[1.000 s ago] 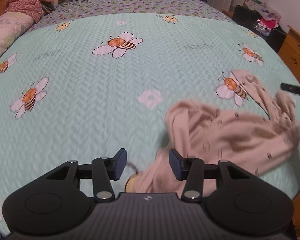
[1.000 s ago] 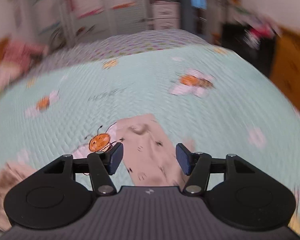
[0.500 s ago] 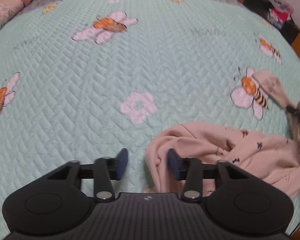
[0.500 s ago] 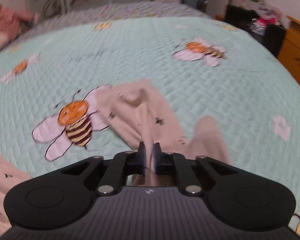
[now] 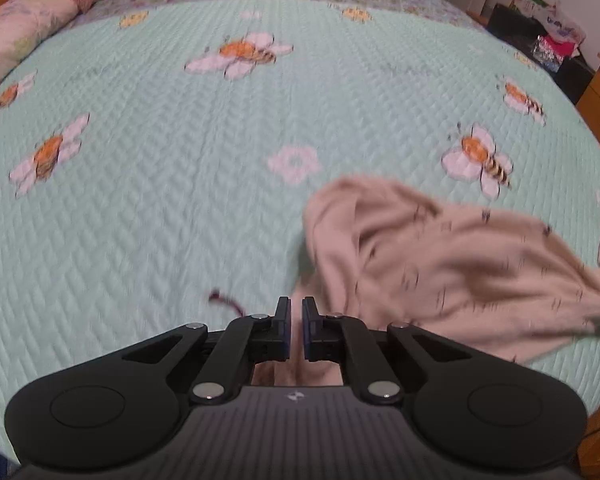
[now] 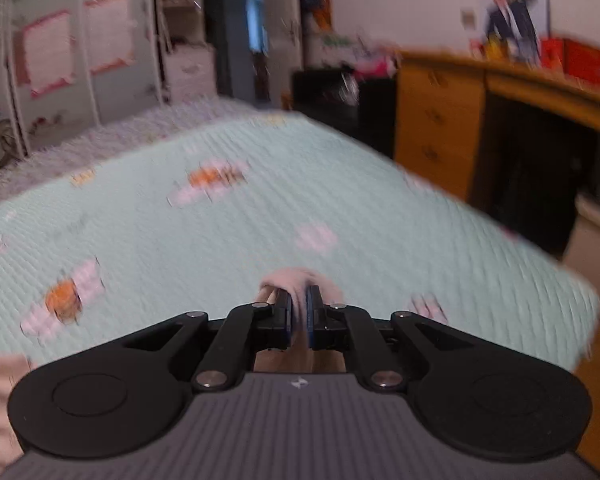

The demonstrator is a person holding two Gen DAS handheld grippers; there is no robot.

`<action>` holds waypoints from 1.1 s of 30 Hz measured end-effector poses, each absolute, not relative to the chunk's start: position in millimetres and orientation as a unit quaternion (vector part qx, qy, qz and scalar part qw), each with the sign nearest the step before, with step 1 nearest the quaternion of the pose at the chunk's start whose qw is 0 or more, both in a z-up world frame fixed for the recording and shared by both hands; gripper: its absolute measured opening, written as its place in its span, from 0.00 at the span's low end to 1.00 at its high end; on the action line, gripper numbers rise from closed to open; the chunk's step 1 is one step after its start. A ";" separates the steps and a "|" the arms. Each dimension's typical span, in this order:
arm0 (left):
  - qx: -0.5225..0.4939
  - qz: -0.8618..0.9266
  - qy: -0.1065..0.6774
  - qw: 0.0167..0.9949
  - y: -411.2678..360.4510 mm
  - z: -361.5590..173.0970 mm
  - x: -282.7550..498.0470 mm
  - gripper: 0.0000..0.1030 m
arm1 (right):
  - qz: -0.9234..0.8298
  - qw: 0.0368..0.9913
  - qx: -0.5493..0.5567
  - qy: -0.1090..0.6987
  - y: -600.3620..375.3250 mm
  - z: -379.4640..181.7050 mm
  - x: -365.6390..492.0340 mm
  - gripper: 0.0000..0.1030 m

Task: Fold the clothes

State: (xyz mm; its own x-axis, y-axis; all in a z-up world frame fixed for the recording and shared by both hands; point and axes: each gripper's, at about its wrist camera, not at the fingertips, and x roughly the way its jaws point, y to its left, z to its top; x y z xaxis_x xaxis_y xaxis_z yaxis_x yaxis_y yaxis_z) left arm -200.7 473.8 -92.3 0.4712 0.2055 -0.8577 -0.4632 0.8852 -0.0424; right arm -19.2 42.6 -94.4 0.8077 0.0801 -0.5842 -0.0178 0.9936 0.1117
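Garment (image 5: 440,256): pink, bunched on bee quilt (image 5: 180,200).
Left gripper (image 5: 296,320): clamped on its edge.
Right gripper (image 6: 299,312): pinching a fold.
Risk: thin hold slips when spreading.

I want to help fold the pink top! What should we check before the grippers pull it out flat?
1. Left gripper pinching the pink top: ok, cloth sits between its closed pads.
2. Right gripper pinching it too: ok.
3. Top spread flat: not ok, bunched and wrinkled.
4. Room on the bedspread to lay it out: ok.
5. Which parts of the top are gripped: cannot tell, too blurred.
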 end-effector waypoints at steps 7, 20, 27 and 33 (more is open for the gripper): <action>-0.132 0.194 0.475 0.848 459.5 -88.7 -229.0 0.06 | 0.021 0.938 0.148 0.313 12.6 -93.3 -63.8 0.24; -0.145 0.220 0.493 0.829 446.2 -82.9 -257.4 0.35 | 0.323 0.888 -0.210 0.252 166.0 -121.7 -116.1 0.64; -0.143 0.244 0.509 0.813 452.4 -82.7 -268.0 0.40 | 0.340 0.861 -0.272 0.263 171.8 -137.4 -114.8 0.25; -0.134 0.255 0.516 0.807 458.3 -92.0 -265.8 0.42 | 0.307 0.897 -0.174 0.265 151.6 -115.5 -125.9 0.10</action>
